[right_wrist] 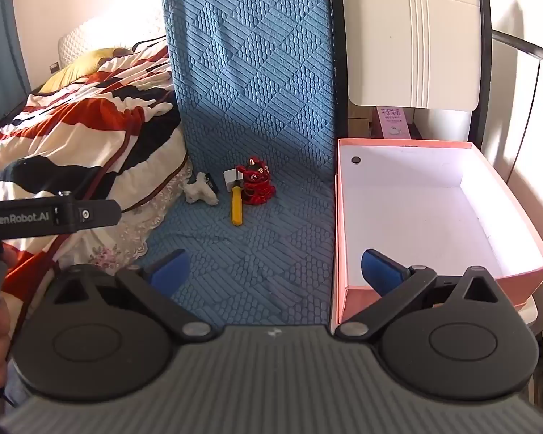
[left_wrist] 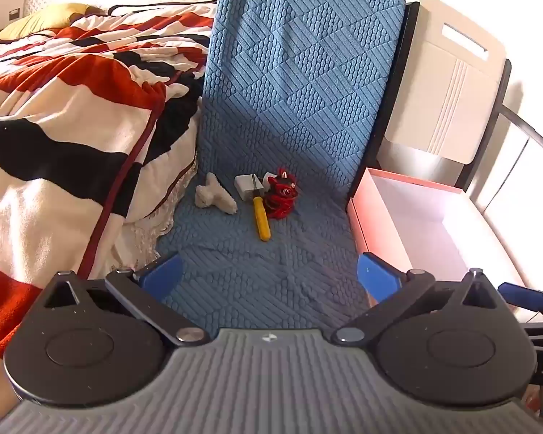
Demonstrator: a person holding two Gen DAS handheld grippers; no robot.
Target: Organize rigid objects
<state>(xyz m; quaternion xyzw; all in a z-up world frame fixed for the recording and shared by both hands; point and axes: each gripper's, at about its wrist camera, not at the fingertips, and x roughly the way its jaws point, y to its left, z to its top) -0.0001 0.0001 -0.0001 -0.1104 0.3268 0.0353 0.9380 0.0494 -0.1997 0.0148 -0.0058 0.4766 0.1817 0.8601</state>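
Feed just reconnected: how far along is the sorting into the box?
Done: nothing; the pink box is empty. In hand: nothing; left gripper and right gripper are open. Left: yellow-handled brush, red figurine and white plush toy on the blue mat.
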